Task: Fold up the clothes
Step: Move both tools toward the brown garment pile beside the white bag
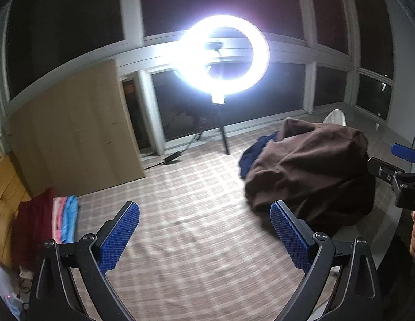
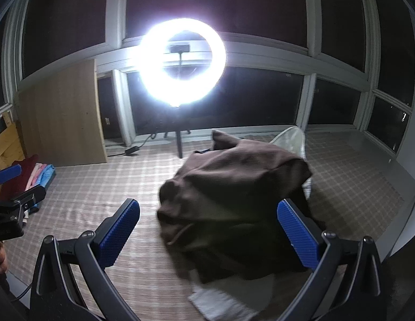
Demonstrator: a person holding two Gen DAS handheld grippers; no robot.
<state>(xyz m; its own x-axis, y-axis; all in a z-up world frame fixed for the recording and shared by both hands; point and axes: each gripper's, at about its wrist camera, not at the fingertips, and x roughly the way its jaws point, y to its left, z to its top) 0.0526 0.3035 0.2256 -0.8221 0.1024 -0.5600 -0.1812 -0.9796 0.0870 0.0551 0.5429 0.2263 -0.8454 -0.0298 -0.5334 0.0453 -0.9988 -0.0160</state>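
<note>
Both hand-held grippers spread, empty | brown garment [image 2: 234, 187] heaped right | checked surface [image 1: 186, 200] bare centre

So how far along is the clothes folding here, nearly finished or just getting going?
Partway, it seems. A folded stack of red, pink and blue pieces sits at the left. Nothing is in hand: the left tongs and right tongs are open and empty. A crumpled brown garment tops a heap that is left to fold.

- Open checked bedspread [image 1: 186, 214] lies bare through the middle.
- Brown heap of clothes [image 2: 234, 187] blocks the right side.
- Folded stack [image 1: 60, 219] lines the left edge.
- Ring light [image 1: 226, 50] stands beyond.
</note>
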